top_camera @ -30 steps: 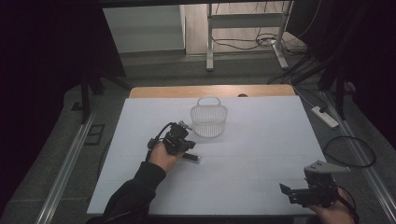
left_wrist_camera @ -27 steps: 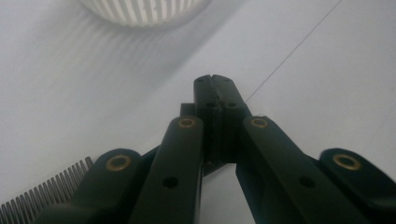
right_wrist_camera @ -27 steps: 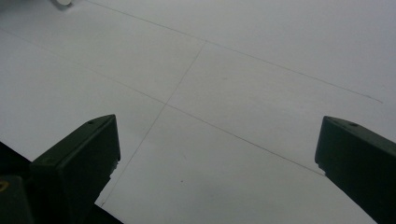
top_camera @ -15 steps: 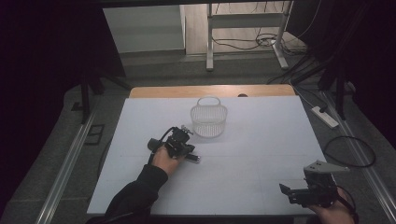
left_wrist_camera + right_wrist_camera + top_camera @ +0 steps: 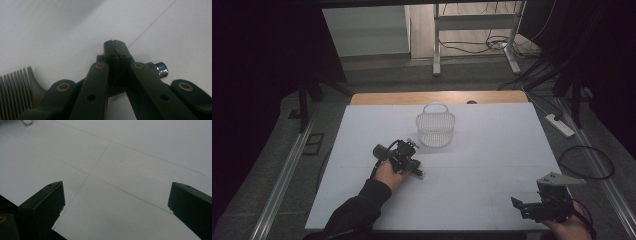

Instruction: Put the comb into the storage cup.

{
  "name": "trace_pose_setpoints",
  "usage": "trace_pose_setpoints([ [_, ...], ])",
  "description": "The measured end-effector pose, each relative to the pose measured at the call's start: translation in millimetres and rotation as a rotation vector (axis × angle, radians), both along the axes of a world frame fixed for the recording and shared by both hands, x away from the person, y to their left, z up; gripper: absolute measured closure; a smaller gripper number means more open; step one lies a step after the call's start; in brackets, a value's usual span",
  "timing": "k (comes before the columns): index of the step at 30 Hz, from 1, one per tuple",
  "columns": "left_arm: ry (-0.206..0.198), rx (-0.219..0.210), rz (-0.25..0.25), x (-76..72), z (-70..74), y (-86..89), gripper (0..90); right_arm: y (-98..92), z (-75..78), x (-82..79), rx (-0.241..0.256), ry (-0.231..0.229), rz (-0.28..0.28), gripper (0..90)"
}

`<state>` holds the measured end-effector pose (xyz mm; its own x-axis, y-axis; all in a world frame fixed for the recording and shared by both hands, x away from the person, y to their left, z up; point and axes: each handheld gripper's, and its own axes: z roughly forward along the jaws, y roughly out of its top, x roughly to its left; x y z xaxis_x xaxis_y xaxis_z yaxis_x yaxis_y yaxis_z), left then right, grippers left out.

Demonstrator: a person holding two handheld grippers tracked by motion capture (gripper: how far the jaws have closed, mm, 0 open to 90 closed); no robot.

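My left gripper (image 5: 417, 172) rests low on the white table (image 5: 492, 150), left of centre and just in front of a white wire basket (image 5: 435, 129). In the left gripper view its jaws (image 5: 115, 43) are pressed together, tips on the table. A dark thing with a shiny chrome end (image 5: 161, 69) lies across under them; whether it is gripped I cannot tell. A grey comb (image 5: 15, 92) lies beside the jaws at lower left. My right gripper (image 5: 518, 205) hovers at the near right corner, open (image 5: 116, 192), with bare table between its fingers.
The basket stands upright with its handle up, near the table's far middle. Thin pencil lines cross the white tabletop (image 5: 130, 157). A power strip (image 5: 559, 125) and cables lie on the floor to the right of the table.
The left hand and gripper have shifted slightly toward the near side of the table. The right gripper has stayed put.
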<state>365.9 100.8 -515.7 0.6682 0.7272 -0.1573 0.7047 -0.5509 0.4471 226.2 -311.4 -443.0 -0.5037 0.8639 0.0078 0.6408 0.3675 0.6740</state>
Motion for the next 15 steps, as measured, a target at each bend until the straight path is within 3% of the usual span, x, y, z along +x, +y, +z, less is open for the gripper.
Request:
trace_pose_setpoints([
  [15, 0.037, 0.035, -0.001, -20.2, 2.4, 13.1, 89.1, 0.9, 0.2, -0.6, -0.006, 0.001, 0.006, 1.3],
])
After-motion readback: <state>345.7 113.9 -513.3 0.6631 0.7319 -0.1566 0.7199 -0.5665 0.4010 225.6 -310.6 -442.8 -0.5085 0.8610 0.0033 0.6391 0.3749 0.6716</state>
